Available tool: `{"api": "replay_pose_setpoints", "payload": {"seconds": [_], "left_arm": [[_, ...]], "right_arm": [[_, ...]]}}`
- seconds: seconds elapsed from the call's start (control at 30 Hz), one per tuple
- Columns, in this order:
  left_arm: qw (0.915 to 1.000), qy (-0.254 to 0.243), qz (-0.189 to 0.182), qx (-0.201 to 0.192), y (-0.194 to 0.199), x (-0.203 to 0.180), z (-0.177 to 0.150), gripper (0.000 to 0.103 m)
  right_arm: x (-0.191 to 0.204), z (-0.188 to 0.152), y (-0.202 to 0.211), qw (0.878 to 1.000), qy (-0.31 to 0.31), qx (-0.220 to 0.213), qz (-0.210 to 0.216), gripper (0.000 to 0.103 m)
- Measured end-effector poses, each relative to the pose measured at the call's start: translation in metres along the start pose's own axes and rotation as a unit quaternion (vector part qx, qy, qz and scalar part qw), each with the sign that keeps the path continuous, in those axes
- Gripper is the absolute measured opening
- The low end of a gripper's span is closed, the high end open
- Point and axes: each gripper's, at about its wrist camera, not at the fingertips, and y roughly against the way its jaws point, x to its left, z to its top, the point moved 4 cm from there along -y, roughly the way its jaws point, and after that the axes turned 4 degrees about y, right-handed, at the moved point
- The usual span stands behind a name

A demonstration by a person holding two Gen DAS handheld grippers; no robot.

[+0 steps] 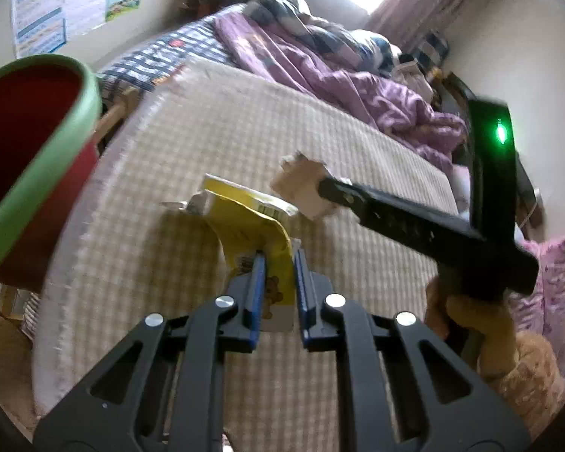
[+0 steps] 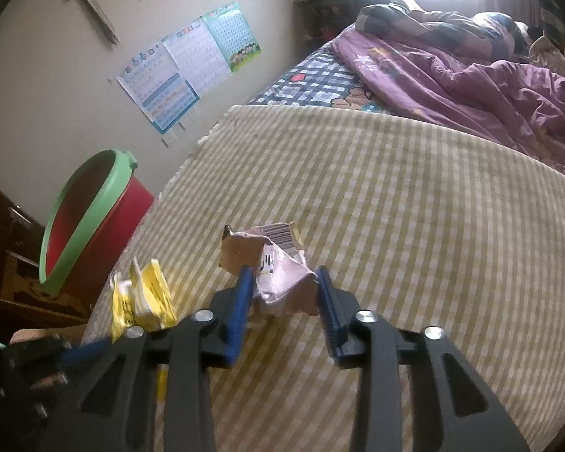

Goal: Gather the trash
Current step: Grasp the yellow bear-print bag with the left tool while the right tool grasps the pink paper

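Left tool (image 1: 277, 260) clenched on the crumpled yellow paper carton (image 1: 245, 222), pads pinching its near end; carton otherwise lying on the yellow-and-white checked mattress cover (image 1: 207, 132) of the bed, near its left edge.

Right tool (image 2: 284, 282) straddles the crushed pink-and-brown cardboard packet (image 2: 278, 263), which sits mid-bed, just right of the yellow carton; blue pads (image 2: 243, 290) look to be touching its sides, so I read it as grasping the packet, though contact on the right pad is hard to confirm.

Red plastic bin with green rim (image 2: 90, 203) stands off the bed's left side, close to the yellow carton.

Risks, as judged: left grip is only on a thin flap, so the carton could tear or slide free on lifting; the pink packet is soft and may fold out of a shallow pinch; two tools near together could knock one another when swinging toward the bin.

Writing: barcodes on both pieces; no brand legible; wall posters (image 2: 184, 71) too blurred to read.
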Motion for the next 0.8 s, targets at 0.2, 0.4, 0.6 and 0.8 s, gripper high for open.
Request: {"api": "replay_pose_setpoints", "payload": {"seconds": [0.2,0.4,0.6,0.8], "left_arm": [[0.9983,0.012,0.016,-0.054,0.036,0.019,0.017,0.012],[0.9923,0.018,0.058,-0.107,0.069,0.044,0.035,0.01],[0.988,0.034,0.078,-0.128,0.084,0.067,0.044,0.01],[0.9946,0.032,0.054,-0.083,0.056,0.056,0.03,0.038]], "right_arm": [[0.012,0.001,0.022,0.999,-0.008,-0.031,0.002,0.033],[0.032,0.009,0.046,0.998,-0.007,-0.064,0.017,0.033],[0.057,0.019,0.055,0.996,0.021,-0.081,0.025,0.033],[0.042,0.022,0.059,0.996,0.004,-0.093,0.003,0.033]]}}
